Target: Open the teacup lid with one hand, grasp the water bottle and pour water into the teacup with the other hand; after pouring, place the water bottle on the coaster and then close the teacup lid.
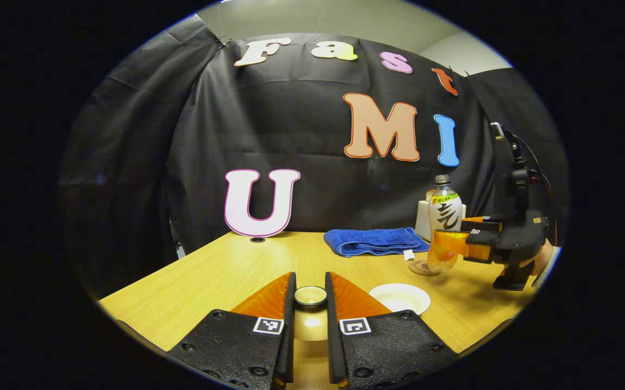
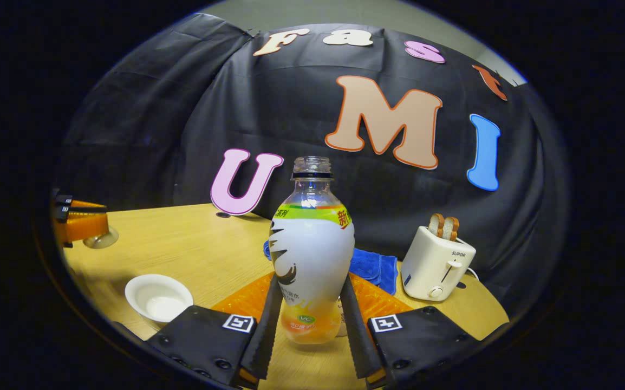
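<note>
Spillage is the risk: the uncapped water bottle (image 2: 312, 254) is clamped low by the right gripper (image 2: 307, 319), well apart from the open teacup (image 2: 158, 297) — its lid (image 1: 310, 296) pinched by the left gripper (image 1: 310, 303) — so early tilting would wet the table (image 1: 226, 271).

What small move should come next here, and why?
Probably carry the water bottle toward the teacup and tilt it. The right tongs grip the uncapped bottle, the left tongs hold the lid away, and the cup sits open.

Black housings with screws and square tags on the left gripper (image 1: 310, 303) and right gripper (image 2: 308, 319). Translucent orange fingers (image 1: 269, 298). Black cables above.
</note>
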The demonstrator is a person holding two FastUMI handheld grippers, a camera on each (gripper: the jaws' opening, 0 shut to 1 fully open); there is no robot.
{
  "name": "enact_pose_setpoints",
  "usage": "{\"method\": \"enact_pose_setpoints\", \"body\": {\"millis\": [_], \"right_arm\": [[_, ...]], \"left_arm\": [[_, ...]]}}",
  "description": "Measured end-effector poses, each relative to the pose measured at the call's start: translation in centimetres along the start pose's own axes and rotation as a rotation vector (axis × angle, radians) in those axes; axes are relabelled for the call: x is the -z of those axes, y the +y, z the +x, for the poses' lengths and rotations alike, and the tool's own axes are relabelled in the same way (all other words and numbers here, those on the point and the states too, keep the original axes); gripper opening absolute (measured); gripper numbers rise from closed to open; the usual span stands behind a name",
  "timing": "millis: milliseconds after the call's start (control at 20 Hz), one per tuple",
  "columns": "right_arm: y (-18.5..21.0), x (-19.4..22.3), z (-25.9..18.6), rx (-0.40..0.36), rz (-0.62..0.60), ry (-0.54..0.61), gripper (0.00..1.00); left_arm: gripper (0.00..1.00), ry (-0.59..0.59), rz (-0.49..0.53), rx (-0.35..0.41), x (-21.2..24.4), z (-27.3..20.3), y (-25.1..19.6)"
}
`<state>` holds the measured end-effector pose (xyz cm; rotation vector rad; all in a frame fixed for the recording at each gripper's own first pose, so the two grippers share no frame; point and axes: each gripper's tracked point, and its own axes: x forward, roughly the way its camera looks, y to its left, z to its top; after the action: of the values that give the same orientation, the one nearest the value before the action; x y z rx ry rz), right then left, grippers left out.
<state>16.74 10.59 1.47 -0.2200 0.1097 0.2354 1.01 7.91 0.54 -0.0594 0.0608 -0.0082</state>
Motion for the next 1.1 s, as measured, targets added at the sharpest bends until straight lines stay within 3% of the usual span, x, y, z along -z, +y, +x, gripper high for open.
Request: {"method": "enact_pose_setpoints", "body": {"millis": [500, 1100], "right_arm": [[-3.9, 3.4, 5.1, 0.125, 0.188, 0.047, 0.63], [-4.3, 4.3, 5.5, 0.161, 0.211, 0.020, 0.67]], "left_arm": [[0.23, 0.000, -0.011, 0.022, 0.4, 0.1, -0.4], [0.23, 0.012, -0.012, 0.023, 0.8, 0.4, -0.3]]}}
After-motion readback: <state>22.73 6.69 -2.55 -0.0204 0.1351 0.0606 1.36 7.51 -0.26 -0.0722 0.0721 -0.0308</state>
